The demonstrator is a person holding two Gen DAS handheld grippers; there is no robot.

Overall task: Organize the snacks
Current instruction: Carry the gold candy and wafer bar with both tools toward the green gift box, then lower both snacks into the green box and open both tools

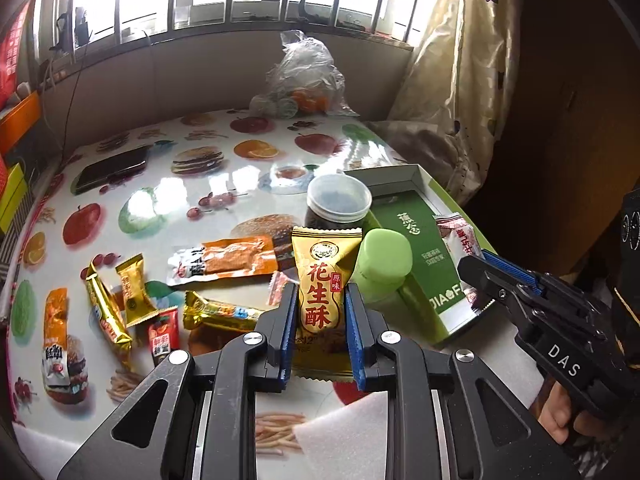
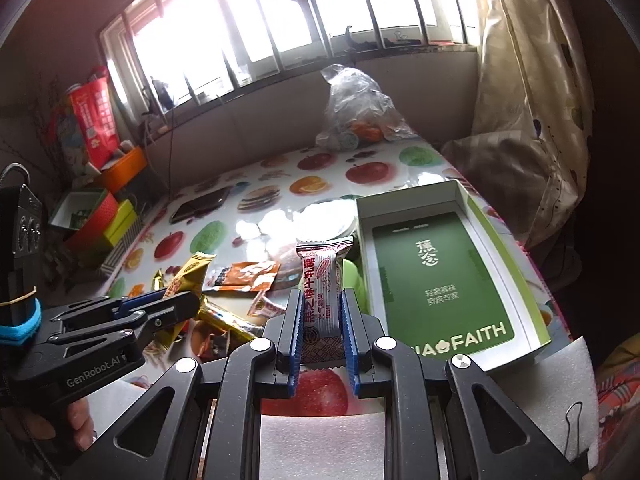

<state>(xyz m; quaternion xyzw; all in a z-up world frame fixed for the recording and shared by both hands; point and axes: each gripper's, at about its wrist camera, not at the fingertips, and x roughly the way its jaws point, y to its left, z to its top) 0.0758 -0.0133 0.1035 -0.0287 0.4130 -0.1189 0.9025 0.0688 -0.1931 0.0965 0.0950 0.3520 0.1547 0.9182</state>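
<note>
Above the fruit-print tablecloth (image 1: 168,200), both grippers carried a snack, presumably bound for the green-lined box (image 2: 496,240) lying open at the table's right edge. The left gripper (image 1: 318,308) pinched a gold peanut-crisp packet (image 1: 322,280) upright between its blue pads, gripped low on the wrapper so that most of it stood clear above the fingertips. The right gripper (image 2: 320,312) likewise clamped a white-and-red milk candy packet (image 2: 322,280) upright, held just left of the box's near corner. Other wrapped snacks (image 1: 116,308) lay scattered on the cloth to the left, not yet sorted. A dark jar (image 1: 338,204) and a pale green bottle (image 1: 382,264) stood beside the box.
</note>
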